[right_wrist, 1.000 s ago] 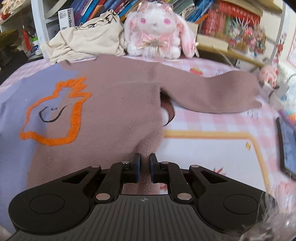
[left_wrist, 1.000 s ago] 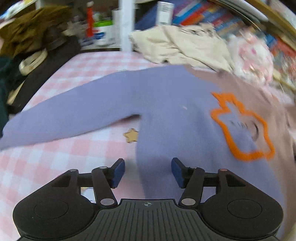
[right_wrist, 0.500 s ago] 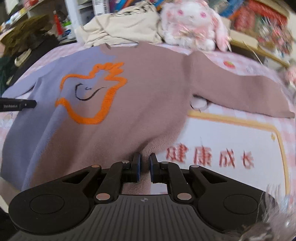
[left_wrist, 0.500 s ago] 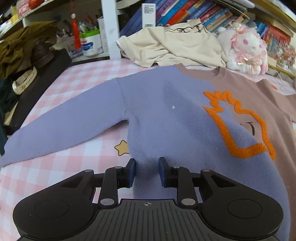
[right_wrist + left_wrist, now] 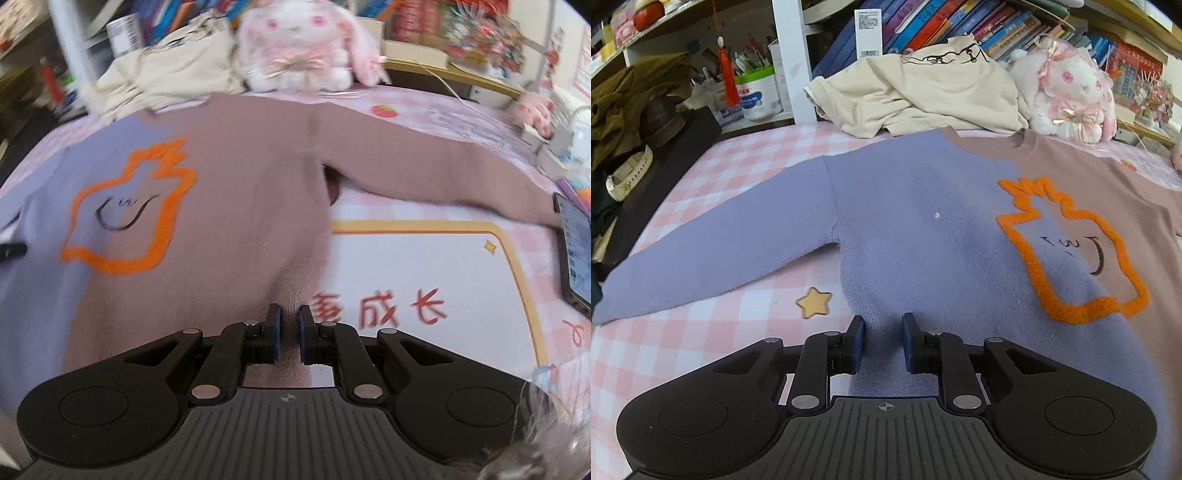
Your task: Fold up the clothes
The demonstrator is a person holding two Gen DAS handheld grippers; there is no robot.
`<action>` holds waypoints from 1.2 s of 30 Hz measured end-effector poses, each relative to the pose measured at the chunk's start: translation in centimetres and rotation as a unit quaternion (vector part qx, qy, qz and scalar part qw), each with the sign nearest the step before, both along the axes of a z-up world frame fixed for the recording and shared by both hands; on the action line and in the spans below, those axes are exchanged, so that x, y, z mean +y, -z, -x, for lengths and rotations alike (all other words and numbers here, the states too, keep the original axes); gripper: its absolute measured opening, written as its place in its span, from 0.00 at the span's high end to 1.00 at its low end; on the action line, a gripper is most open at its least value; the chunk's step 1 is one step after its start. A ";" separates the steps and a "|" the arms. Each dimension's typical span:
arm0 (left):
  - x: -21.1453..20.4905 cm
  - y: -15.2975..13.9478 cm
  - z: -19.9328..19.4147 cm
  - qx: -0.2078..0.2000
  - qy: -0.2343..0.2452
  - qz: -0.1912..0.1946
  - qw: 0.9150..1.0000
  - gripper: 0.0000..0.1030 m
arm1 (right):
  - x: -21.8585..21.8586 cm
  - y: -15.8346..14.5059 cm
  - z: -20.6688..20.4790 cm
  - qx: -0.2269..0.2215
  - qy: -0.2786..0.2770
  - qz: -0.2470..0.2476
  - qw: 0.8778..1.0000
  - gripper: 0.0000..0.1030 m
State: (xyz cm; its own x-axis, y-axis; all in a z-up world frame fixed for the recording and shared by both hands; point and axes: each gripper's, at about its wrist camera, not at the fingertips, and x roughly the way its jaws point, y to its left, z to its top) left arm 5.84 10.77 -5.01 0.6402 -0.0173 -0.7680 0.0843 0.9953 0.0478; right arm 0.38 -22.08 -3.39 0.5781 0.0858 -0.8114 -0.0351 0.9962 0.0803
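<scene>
The sweater stretches straight ahead, hem nearest, sleeves out sideways: right hand-held gripper pinches its hem, left hand-held gripper seemingly closing partway around it.

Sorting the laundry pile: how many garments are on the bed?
2 visible: the lilac-and-brown knit sweater spread flat on the checked sheet, and a crumpled cream top behind its collar. Others may be hidden.

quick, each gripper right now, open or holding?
Left gripper: shut on the sweater hem, lilac side.
Right gripper: shut on the hem, brown side.
</scene>
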 end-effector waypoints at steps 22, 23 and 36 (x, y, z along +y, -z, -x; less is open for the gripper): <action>-0.6 -1.1 2.4 -0.048 -0.019 0.000 0.999 0.45 | -2.6 0.1 1.1 -0.013 0.010 0.016 1.000 0.47; -0.8 -1.1 2.5 -0.047 -0.020 -0.008 0.999 0.44 | -2.6 0.2 0.9 -0.013 0.008 0.015 1.000 0.46; 1.2 0.1 1.7 -0.005 -0.082 0.045 0.996 0.84 | -0.4 0.0 1.0 -0.020 -0.076 0.016 0.997 0.90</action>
